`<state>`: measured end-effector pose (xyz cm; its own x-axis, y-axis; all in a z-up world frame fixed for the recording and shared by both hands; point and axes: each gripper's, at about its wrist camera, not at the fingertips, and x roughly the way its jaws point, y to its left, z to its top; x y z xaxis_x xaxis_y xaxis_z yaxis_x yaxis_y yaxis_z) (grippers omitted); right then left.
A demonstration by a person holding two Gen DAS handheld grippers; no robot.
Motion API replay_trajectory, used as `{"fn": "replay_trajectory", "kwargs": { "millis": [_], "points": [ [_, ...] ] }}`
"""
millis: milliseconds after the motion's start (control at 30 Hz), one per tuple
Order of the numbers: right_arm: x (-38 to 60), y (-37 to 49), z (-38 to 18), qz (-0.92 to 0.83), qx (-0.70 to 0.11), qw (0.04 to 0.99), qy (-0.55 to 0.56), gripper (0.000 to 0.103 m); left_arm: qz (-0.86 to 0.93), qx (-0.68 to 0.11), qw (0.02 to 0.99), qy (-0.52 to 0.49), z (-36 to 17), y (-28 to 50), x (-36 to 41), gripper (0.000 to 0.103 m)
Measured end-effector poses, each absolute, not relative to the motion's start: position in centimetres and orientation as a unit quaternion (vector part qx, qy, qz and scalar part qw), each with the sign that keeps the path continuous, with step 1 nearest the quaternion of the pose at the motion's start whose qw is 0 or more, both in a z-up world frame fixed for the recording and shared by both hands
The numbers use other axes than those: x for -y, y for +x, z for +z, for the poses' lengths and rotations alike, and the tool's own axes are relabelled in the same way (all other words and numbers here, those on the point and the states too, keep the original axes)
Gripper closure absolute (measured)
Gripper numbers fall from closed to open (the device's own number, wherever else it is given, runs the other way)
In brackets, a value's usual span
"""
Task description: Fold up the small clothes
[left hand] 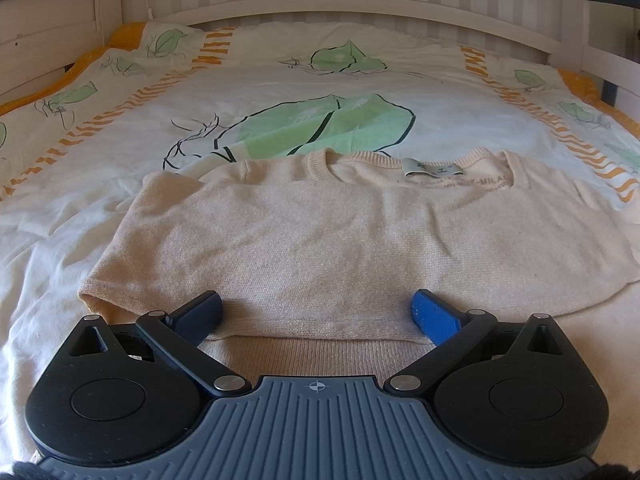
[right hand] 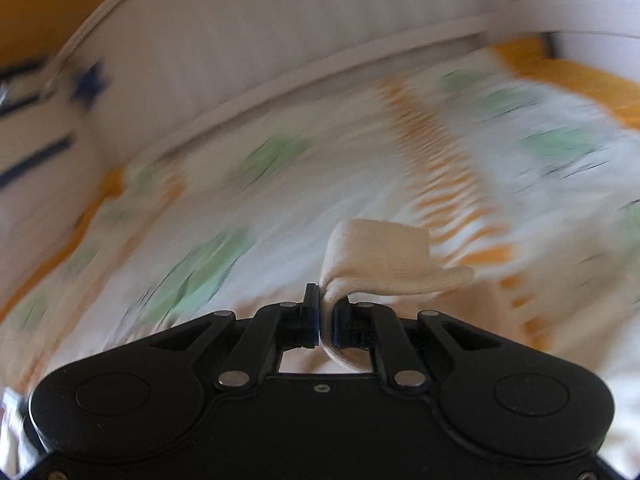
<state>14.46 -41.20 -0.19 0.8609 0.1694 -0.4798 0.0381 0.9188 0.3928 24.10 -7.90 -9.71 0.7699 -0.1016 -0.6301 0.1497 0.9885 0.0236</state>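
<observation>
A beige knit sweater (left hand: pixel 320 236) lies on the bed, partly folded, its neckline and label toward the headboard. My left gripper (left hand: pixel 316 308) is open, its blue fingers (left hand: pixel 434 314) spread over the sweater's near folded edge, holding nothing. In the right wrist view my right gripper (right hand: pixel 325 312) is shut on a beige piece of the sweater (right hand: pixel 380 256), which sticks up and curls to the right above the jaws. That view is blurred by motion.
The bed cover (left hand: pixel 280 92) is white with green leaves and orange stripes. A white wooden headboard (left hand: pixel 360 12) runs along the far side. Bed rails stand at the left (left hand: pixel 48 48) and right.
</observation>
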Motion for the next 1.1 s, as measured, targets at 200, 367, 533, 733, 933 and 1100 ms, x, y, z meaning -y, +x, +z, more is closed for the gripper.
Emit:
{"fn": "replay_trajectory", "kwargs": {
  "millis": [200, 367, 533, 733, 933, 1100],
  "points": [
    [33.9, 15.1, -4.4, 0.104, -0.341, 0.925, 0.132, 0.083, -0.068, -0.333, 0.940, 0.033, -9.7, 24.1, 7.8, 0.000],
    [31.7, 14.4, -4.8, 0.192, -0.373, 0.905, 0.072, 0.033, -0.068, -0.334, 0.940, 0.032, -9.7, 24.1, 7.8, 0.000],
    [33.2, 12.7, -1.4, 0.247, -0.337, 0.904, 0.095, 0.031, -0.067, -0.334, 0.939, 0.033, -9.7, 24.1, 7.9, 0.000],
    [37.8, 12.6, 0.4, 0.203, -0.301, 0.923, 0.130, 0.029, -0.066, -0.336, 0.939, 0.036, -9.7, 24.1, 8.0, 0.000],
    [39.5, 12.8, -1.2, 0.161, -0.308, 0.921, 0.180, 0.028, -0.077, -0.359, 0.930, 0.034, -8.8, 24.6, 7.7, 0.001],
    [41.2, 12.6, -3.1, 0.130, -0.338, 0.907, 0.218, 0.028, -0.114, -0.417, 0.902, -0.015, -6.4, 24.6, 6.4, 0.004]
  ]
}}
